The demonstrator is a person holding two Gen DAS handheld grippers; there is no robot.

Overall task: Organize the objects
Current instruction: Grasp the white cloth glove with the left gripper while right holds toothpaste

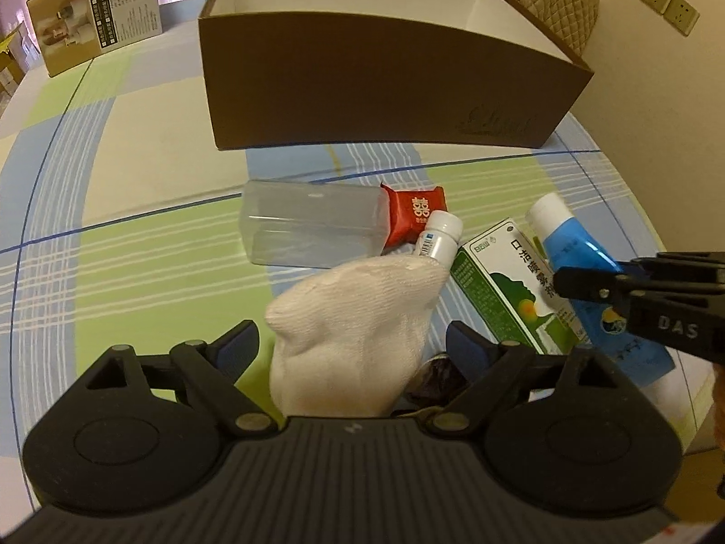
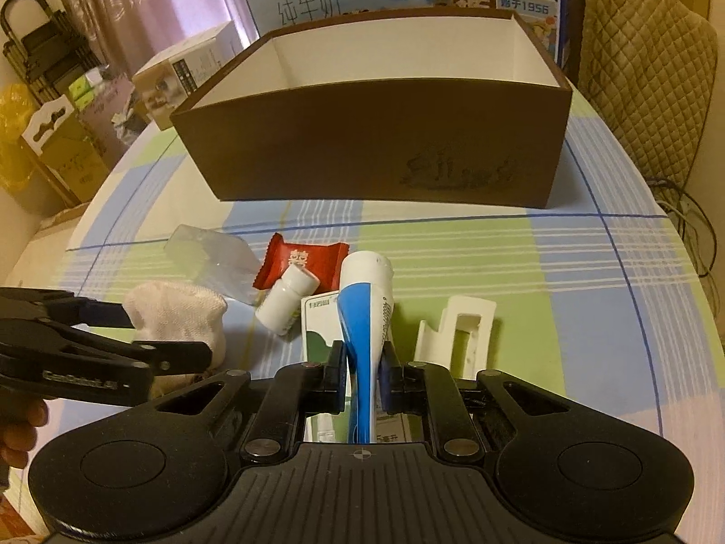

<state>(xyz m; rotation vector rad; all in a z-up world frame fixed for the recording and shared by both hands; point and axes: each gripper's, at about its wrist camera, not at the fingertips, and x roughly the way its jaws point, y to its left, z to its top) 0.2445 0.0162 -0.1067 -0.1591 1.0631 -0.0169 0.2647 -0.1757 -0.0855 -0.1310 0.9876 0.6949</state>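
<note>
A white sock (image 1: 358, 308) lies on the checked tablecloth between the wide-apart fingers of my left gripper (image 1: 351, 344), which is open, with its pads clear of the cloth. My right gripper (image 2: 362, 362) is shut on a blue and white tube (image 2: 362, 317), whose cap points away towards the brown box (image 2: 376, 149). The tube rests over a green and white carton (image 2: 317, 331). A small white bottle (image 2: 290, 299), a red candy packet (image 2: 308, 258) and a clear plastic case (image 2: 213, 254) lie just beyond. The box has a white inside; its floor is hidden.
A white plastic holder (image 2: 457, 335) lies right of the tube. A dark small thing (image 1: 439, 376) peeks out beside the sock. Cartons stand behind the brown box (image 1: 385, 86), another carton (image 1: 90, 13) at the far left. A quilted chair back (image 2: 643, 72) is at the right.
</note>
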